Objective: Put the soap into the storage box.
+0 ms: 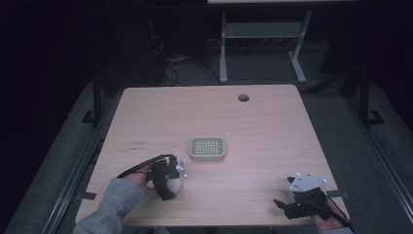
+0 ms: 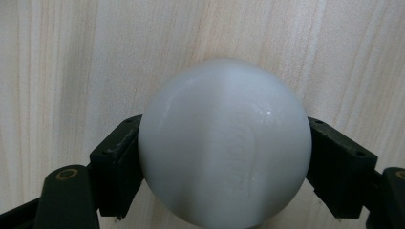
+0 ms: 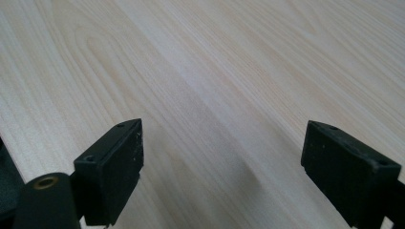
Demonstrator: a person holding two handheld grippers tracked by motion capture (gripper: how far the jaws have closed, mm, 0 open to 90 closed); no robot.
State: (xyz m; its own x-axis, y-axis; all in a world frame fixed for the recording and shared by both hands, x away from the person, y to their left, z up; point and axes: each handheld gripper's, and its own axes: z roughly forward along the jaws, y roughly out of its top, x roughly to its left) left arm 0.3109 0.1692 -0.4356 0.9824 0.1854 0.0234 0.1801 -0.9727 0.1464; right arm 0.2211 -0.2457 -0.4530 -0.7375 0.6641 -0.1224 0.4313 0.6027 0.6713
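Near the tabletop's (image 1: 272, 126) front-left, my left gripper (image 2: 224, 157) clamps a white ball (image 2: 224, 143); my right gripper (image 3: 222, 167) gapes wide, holding nothing.

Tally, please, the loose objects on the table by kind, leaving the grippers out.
White ball, clamped in the left gripper: 1
Pale square tray with a grid top, at the table's middle: 1
Total: 2

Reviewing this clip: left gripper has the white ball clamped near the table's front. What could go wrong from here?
The white ball is smooth and round, and the left gripper pinches it only at its sides, so it may squirt out. Freed, it could roll off the table edge. The small tray is shallow; a dropped ball might bounce out.
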